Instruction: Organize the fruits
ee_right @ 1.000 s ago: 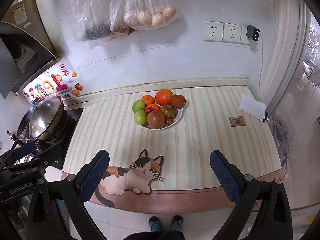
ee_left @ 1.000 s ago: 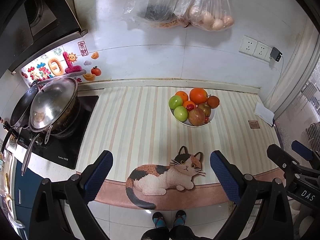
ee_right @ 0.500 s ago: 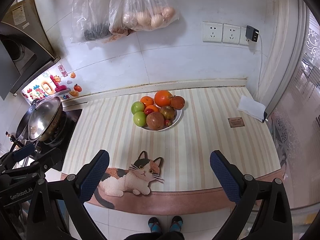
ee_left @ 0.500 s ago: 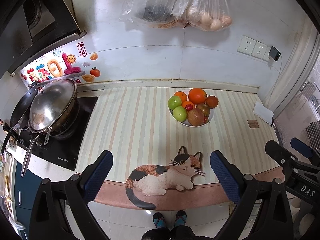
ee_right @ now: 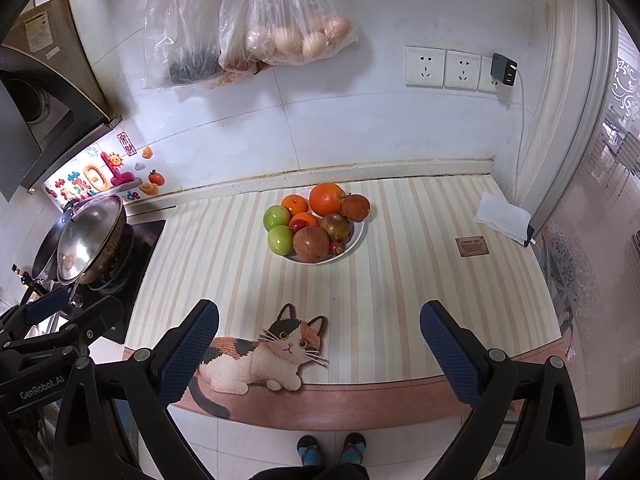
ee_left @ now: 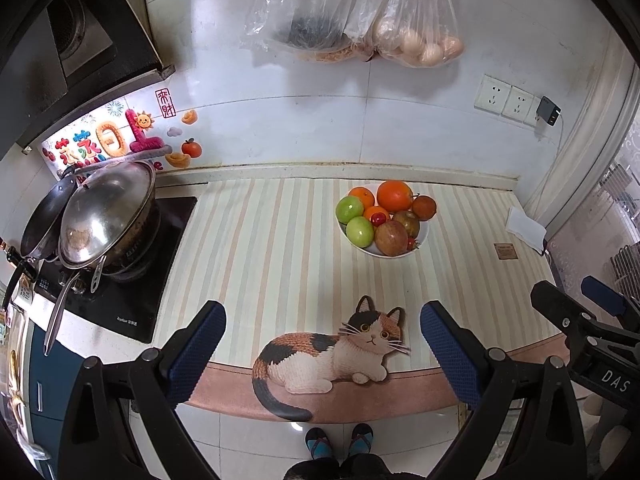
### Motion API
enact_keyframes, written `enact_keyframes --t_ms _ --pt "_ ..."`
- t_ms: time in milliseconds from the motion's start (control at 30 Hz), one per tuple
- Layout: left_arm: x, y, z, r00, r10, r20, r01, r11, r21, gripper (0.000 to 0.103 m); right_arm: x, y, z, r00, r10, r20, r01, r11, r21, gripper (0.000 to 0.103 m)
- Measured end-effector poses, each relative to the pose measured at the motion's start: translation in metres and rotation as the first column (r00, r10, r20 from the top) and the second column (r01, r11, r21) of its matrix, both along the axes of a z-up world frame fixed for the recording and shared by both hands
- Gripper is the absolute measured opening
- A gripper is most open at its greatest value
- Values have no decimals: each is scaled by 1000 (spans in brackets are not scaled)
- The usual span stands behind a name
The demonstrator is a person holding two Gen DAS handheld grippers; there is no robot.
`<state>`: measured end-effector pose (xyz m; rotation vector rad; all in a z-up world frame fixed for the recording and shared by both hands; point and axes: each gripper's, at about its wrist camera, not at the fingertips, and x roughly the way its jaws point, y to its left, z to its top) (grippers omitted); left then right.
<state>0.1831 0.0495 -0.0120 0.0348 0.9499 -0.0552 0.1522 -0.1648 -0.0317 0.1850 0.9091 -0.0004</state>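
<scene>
Steel wok (ee_left: pixel 106 216) left of fruit bowl (ee_left: pixel 382 254); both tools (ee_left: pixel 320 344) (ee_right: pixel 319 342) wide open, empty.

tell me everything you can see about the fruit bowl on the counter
The bowl is white, shallow and round, standing upright on the striped mat near the back wall. It is heaped: two green apples, several oranges, darker reddish-brown fruit and small red ones. Only its front and right rim show. Neither tool touches it.

Fruits (ee_left: pixel 382 216) in bowl (ee_left: pixel 423 236) (behind cat (ee_left: pixel 336 350)).
</scene>
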Motion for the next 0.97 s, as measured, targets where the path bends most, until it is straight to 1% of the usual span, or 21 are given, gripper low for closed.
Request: enact_keyframes --t_ms 967 --pt "1 0 2 1000 -4 3 4 1000 -5 100 -2 2 4 1000 -3 5 3 1000 0 103"
